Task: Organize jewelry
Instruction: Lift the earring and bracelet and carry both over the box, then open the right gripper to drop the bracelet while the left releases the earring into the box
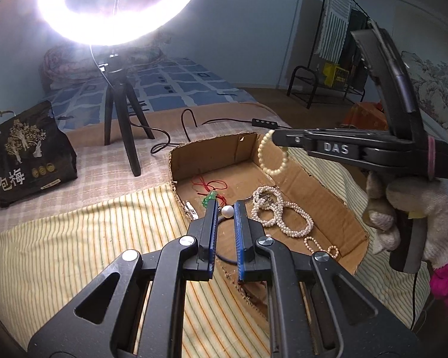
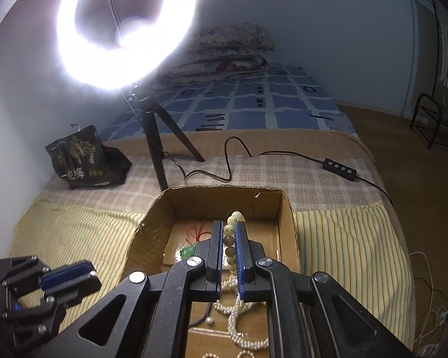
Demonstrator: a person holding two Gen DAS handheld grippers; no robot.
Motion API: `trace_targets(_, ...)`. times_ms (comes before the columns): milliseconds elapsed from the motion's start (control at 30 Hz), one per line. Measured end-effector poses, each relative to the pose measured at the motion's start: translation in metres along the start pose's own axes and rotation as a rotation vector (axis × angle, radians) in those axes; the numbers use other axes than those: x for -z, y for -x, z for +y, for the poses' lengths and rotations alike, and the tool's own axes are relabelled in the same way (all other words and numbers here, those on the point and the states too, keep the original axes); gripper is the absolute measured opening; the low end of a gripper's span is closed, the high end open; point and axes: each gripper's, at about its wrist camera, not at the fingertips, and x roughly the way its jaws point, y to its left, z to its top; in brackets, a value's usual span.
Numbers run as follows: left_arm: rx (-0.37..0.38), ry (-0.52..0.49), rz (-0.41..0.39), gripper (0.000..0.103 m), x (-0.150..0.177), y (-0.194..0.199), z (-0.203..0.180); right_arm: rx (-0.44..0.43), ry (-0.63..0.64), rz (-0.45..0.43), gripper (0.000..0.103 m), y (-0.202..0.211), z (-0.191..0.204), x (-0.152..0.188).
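Right gripper (image 2: 229, 246) clamps a bead bracelet (image 1: 273, 153) dangling above the cardboard box (image 1: 298, 179), left gripper (image 1: 225, 213) parted and empty over it; the loop looks light, limp, slippery, best pinched across the beads.

Bed (image 2: 328, 179) bearing cardboard box (image 2: 286, 208), tripod (image 2: 158, 161)

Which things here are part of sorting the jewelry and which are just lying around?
Job: cardboard box; bead bracelet in the right claw; pearl strands; red-cord pendant.
Lying about: ring light; black snack bag; cable remote.
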Motion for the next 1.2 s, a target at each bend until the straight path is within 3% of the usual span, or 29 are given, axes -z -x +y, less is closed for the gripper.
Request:
trace_targets(500, 0.016, -0.016, 0.019, 0.009, 0.000, -0.011, -0.010, 0.003, -0.016, 0.038, 0.008, -0.020, -0.007, -0.001)
trace_targets(667, 0.012, -0.023, 0.020, 0.011, 0.000, -0.011, -0.014, 0.017, -0.017, 0.033, 0.033, -0.020, -0.006, -0.001)
trace_targets(733, 0.007, -0.020, 0.024, 0.028, 0.000, -0.012, -0.013, 0.030, -0.020, 0.031, 0.060, -0.019, -0.005, -0.001)
trace_targets(767, 0.007, -0.016, 0.021, 0.043, 0.001, -0.011, -0.013, 0.040, -0.021, 0.025, 0.067, -0.018, -0.005, -0.001)
trace_targets(833, -0.001, -0.013, 0.002, 0.048, 0.001, -0.008, -0.012, 0.056, -0.022, 0.005, 0.082, -0.014, -0.005, -0.001)
trace_targets(1033, -0.011, -0.014, -0.002, 0.063, 0.002, -0.006, -0.012, 0.081, -0.032, -0.010, 0.100, -0.011, -0.006, -0.002)
trace_targets(1200, -0.013, -0.022, -0.003, 0.067, 0.002, -0.005, -0.013, 0.102, -0.034, -0.012, 0.103, -0.010, -0.005, -0.002)
